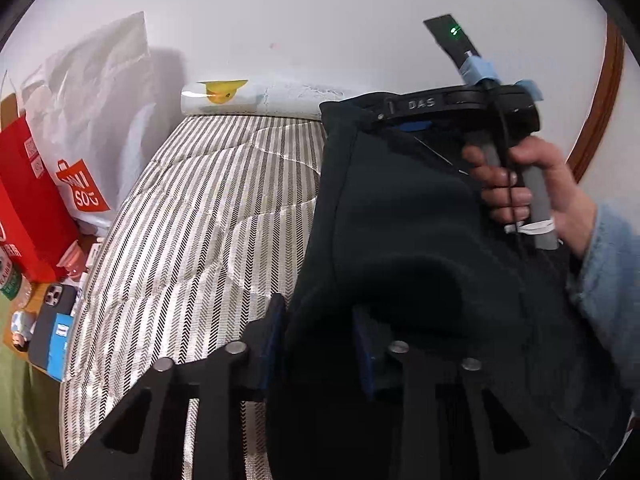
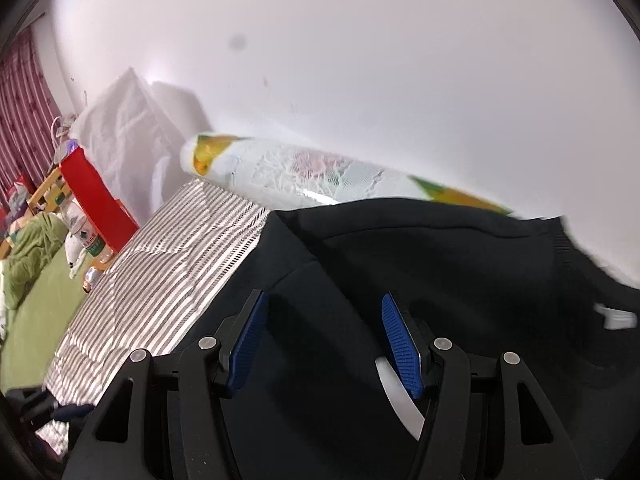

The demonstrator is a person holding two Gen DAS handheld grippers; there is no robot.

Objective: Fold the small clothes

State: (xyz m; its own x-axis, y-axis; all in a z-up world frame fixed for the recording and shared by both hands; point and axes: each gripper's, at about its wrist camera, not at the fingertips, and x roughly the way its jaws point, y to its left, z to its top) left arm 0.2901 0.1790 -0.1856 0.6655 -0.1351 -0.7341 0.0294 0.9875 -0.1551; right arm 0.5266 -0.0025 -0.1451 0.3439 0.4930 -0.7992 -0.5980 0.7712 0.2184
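A dark, near-black garment [image 1: 400, 240] hangs in the air over the striped bed [image 1: 192, 216]. My left gripper [image 1: 320, 340] has its blue pads on either side of a thick fold of the garment and grips it. In the left wrist view my right gripper [image 1: 404, 120], held by a hand [image 1: 520, 184], meets the garment's upper edge. In the right wrist view my right gripper [image 2: 324, 340] has its jaws wide apart, and the garment [image 2: 420, 248] spreads in front of and under them.
A rolled plastic-wrapped bundle [image 2: 288, 172] lies along the wall at the bed's far end. A red bag [image 1: 28, 200], a white shopping bag [image 1: 88, 120], a phone [image 1: 52, 328] and bottles crowd the left side. Green bedding [image 2: 32, 264] lies at the left.
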